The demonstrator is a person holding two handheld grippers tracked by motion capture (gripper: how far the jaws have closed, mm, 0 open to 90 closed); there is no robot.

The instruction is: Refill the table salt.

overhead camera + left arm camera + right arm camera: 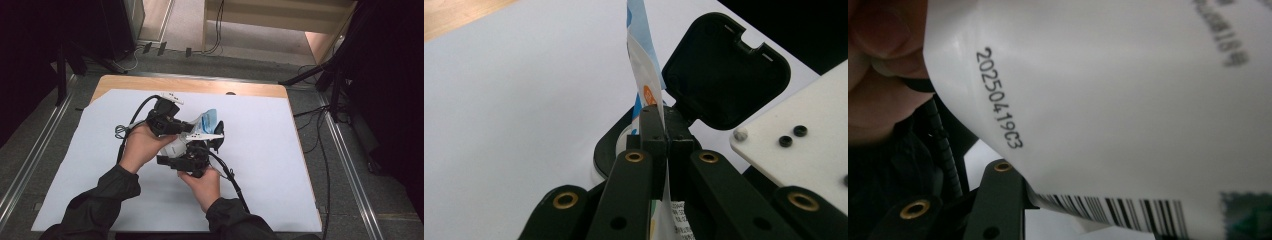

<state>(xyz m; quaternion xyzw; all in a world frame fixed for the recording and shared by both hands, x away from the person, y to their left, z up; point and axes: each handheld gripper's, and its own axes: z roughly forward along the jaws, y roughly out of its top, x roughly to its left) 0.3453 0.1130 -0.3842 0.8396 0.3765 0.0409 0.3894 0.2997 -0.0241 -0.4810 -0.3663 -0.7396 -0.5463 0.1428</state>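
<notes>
**High view: packet pinched over the open black case, a steady second grip is wanted**

High view first, and the white sheet (280,150) is seen spread over the wooden table (190,86), with both sleeves brought in from the near edge. The left hand (140,147) and right hand (205,185) are held close together above the middle of the sheet.

The left gripper (666,132) is clamped tight on the packet (644,65). Its jaws are pressed together with the thin film caught between them, and the blue-and-white end is stood up above the tips. The right gripper (196,152) is brought in from below. In the right gripper view the packet's white back is laid right across the lens and over one black jaw. Whether it is actually nipped there cannot be told.

Just beyond the left jaws the black case (611,145) is seen on the sheet, its hinged lid (724,70) thrown open and tilted back.

The step is judged to be work on the packet between the two grippers, over that open case. For it to be done well, the left pinch should be kept firm and still. The second grip should be taken close beside the first, so the film is not left slack between them. The packet should be kept over the case mouth, clear of the lid.

Smallest of all, a printed date code (998,97) and a barcode (1118,210) are picked out on the packet's back.
</notes>
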